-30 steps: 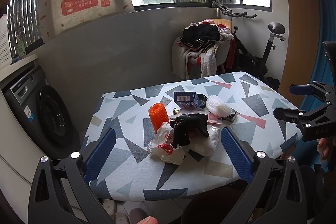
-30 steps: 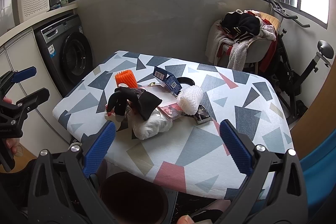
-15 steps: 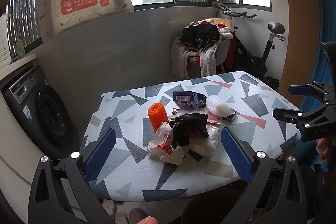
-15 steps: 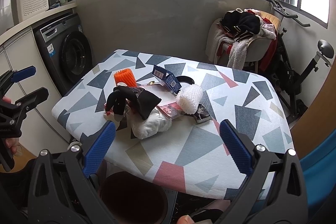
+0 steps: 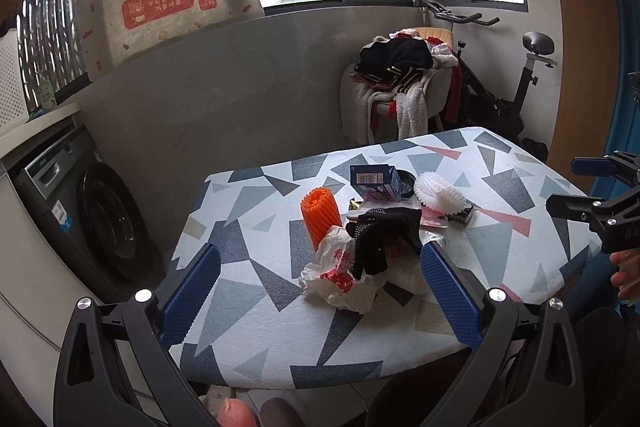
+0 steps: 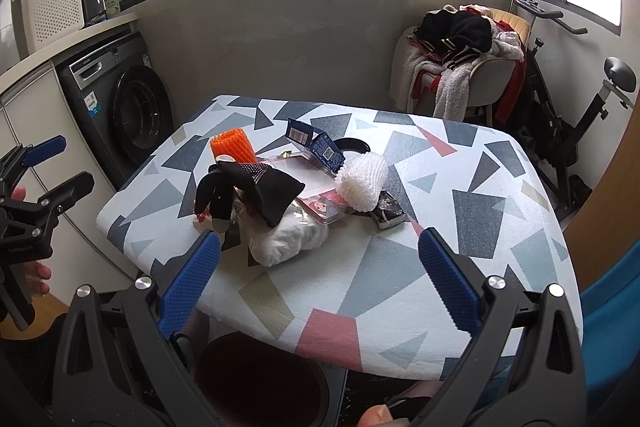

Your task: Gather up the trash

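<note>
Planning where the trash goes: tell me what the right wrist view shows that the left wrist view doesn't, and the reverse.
Only the right wrist view shows the dark round bin below the table's near edge, and the left gripper, open. Only the left wrist view shows the right gripper, open, and the printing on the white plastic bag. Both show the black glove, orange mesh sleeve, white foam net and blue box.

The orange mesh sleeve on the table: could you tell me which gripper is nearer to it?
Left. The left gripper hangs off the table corner on the side of the orange mesh sleeve; the right gripper hangs off the other corner, past the trash pile.
</note>
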A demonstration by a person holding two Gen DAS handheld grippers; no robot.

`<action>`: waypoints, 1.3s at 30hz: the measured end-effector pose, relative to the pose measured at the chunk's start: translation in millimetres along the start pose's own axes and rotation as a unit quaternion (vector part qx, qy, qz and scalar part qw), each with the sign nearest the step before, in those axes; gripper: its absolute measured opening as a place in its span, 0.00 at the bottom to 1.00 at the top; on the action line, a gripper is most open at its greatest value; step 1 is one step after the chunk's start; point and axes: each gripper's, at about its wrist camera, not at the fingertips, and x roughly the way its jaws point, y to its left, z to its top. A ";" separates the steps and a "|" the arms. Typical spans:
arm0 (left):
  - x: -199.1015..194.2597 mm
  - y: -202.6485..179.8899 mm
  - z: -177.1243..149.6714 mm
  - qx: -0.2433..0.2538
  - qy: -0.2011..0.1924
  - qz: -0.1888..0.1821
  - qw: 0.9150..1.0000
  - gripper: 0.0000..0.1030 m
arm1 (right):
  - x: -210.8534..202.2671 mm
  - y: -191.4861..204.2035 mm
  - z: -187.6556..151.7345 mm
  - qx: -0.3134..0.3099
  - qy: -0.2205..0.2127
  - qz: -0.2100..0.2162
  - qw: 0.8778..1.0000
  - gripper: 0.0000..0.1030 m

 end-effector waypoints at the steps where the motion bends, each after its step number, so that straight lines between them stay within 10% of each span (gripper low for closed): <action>1: 4.3 2.3 -2.9 -0.007 0.008 -0.007 1.000 0.95 | 3.4 -2.2 -0.9 0.006 0.001 0.001 1.000 0.95; 14: 38.8 25.3 -27.6 -0.076 0.024 -0.017 0.997 0.95 | 59.0 1.3 -4.1 -0.015 0.038 0.004 0.999 0.95; 26: 70.5 42.9 -37.4 -0.088 0.030 -0.024 0.995 0.95 | 109.8 48.6 26.2 -0.082 0.023 0.103 0.991 0.30; 39: 90.7 55.4 -44.4 -0.103 0.043 -0.021 0.994 0.95 | 170.9 97.6 47.4 -0.118 0.064 0.112 0.985 0.25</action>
